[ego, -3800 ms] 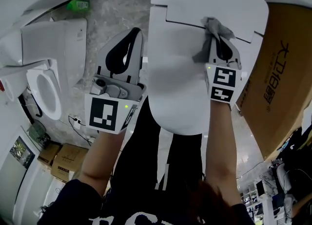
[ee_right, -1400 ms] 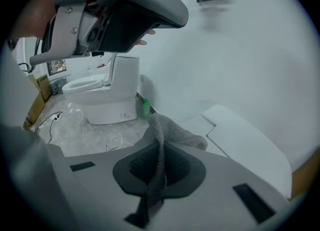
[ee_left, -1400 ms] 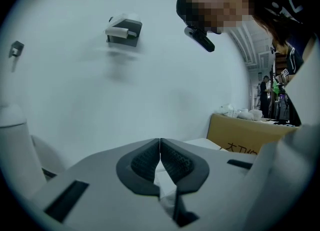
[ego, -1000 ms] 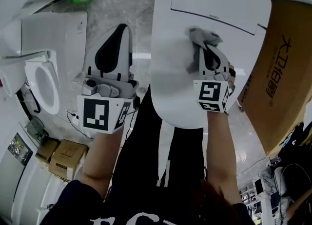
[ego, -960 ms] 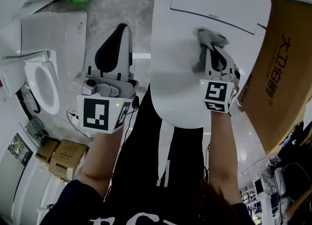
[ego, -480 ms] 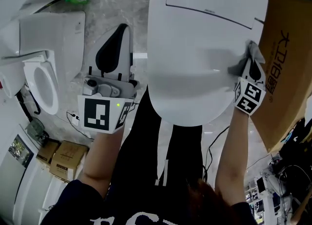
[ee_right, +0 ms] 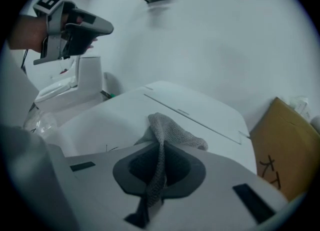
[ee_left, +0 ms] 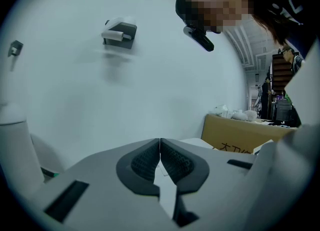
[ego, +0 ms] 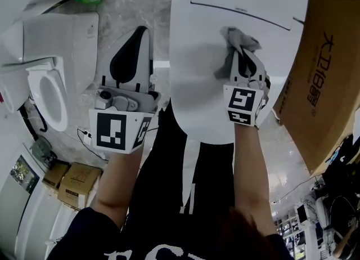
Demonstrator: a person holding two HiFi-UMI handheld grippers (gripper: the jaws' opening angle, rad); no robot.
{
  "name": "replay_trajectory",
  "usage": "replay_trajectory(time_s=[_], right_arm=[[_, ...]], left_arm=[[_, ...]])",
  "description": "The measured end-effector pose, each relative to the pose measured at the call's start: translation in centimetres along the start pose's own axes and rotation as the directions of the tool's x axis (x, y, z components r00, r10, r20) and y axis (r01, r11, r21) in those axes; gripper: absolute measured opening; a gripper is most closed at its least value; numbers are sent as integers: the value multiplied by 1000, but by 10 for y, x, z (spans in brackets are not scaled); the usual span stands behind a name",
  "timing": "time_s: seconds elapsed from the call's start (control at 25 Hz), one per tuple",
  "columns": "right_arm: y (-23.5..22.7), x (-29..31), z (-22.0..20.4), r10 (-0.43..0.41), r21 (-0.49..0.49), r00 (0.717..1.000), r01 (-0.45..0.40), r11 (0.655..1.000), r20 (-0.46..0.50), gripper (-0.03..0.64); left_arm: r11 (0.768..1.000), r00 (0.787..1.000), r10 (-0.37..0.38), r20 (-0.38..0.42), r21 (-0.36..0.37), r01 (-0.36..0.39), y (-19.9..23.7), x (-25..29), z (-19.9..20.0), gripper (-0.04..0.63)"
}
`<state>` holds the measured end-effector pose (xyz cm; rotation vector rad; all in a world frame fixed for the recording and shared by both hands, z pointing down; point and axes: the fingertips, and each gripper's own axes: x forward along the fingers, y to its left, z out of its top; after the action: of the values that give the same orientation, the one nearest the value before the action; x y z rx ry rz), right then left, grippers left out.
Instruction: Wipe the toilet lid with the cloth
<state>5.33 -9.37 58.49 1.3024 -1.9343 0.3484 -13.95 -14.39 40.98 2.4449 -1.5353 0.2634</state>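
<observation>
Half a second ago the right claw (ego: 243, 62) sat at the right edge of the lid (ego: 197, 90), next to the box (ego: 323, 73). It is now back over the middle of the lid, toward the rear and just short of the seam (ego: 247, 12). This spot roughly matches its place a second ago. Read: one sideways stroke out to the right edge and back.

Cloth (ego: 237, 38):
- Pinched in the right claw. A strip runs down between the pads in the right gripper view.
- The loose bunch spills ahead of the tips and lies on the lid.
- It has travelled with the claw and the grip looks unchanged.

Left claw (ego: 135, 50):
- Jaws pressed together with nothing between them, as the left gripper view confirms.
- Held off the lid to its left, above the floor (ego: 132, 5).
- No shift across the frames, so it takes no part in the wiping.

Judgement:
- Wiping is under way, in back-and-forth passes.
- The passes seen cover the rear band and the right half.
- No pass shows over the front curve or the left side, so those likely remain.
- The cloth is bunched, not spread, so each stroke probably cleans a narrow track. Overlapping rows toward the front would be needed.
- The grip seems secure, with little risk of dropping the cloth.
</observation>
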Motion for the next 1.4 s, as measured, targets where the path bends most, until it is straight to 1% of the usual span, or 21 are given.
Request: replay_trajectory(time_s=[0.16,0.36,0.52,0.6,0.64,0.68,0.76,0.88,0.96,1.04,1.12,1.24,1.32,1.4], right_arm=[[67,17,38,123,-97,992,-119,988,38,25],[130,22,62,260,-191,965,-248,950,42,25],[157,12,58,348,-284,937,-324,902,35,25],[159,5,51,369,-324,929,-340,883,31,25],[155,3,47,370,-328,929,-340,881,31,25],[147,0,41,361,-320,932,-333,887,31,25],[120,-6,26,315,-279,949,-293,914,34,25],[63,-18,-4,206,-237,978,-195,952,22,25],[24,-28,-27,132,-227,991,-128,965,3,25],[-15,-39,-50,58,-207,998,-62,976,-28,25],[-54,-49,-72,-26,-171,998,15,985,-65,25],[-105,-64,-103,-145,-129,982,129,983,-120,25],[-122,-73,-119,-187,-111,971,172,979,-146,25],[-127,-80,-128,-209,-78,965,199,977,-160,25]], left_arm=[[1000,1000,5,1,4,-5,3,-4,1,21],[1000,1000,13,-6,7,-12,4,-7,-1,21],[1000,1000,10,-9,8,-10,2,-6,-2,21],[1000,1000,6,-11,9,-6,-1,-5,-2,21],[1000,1000,3,-11,10,-3,-3,-4,-2,21],[1000,1000,0,-11,10,0,-6,-3,-1,21],[1000,1000,-9,-8,10,9,-10,-2,0,21],[1000,1000,-14,-5,10,14,-12,1,2,21],[1000,1000,-14,-5,10,14,-13,2,2,21],[1000,1000,-17,-4,10,17,-16,2,1,21],[1000,1000,-21,-4,8,21,-19,2,0,21],[1000,1000,-30,-7,7,30,-24,2,-1,21],[999,999,-40,-9,10,40,-28,2,-1,21],[999,999,-48,-9,13,48,-32,2,-1,21]])
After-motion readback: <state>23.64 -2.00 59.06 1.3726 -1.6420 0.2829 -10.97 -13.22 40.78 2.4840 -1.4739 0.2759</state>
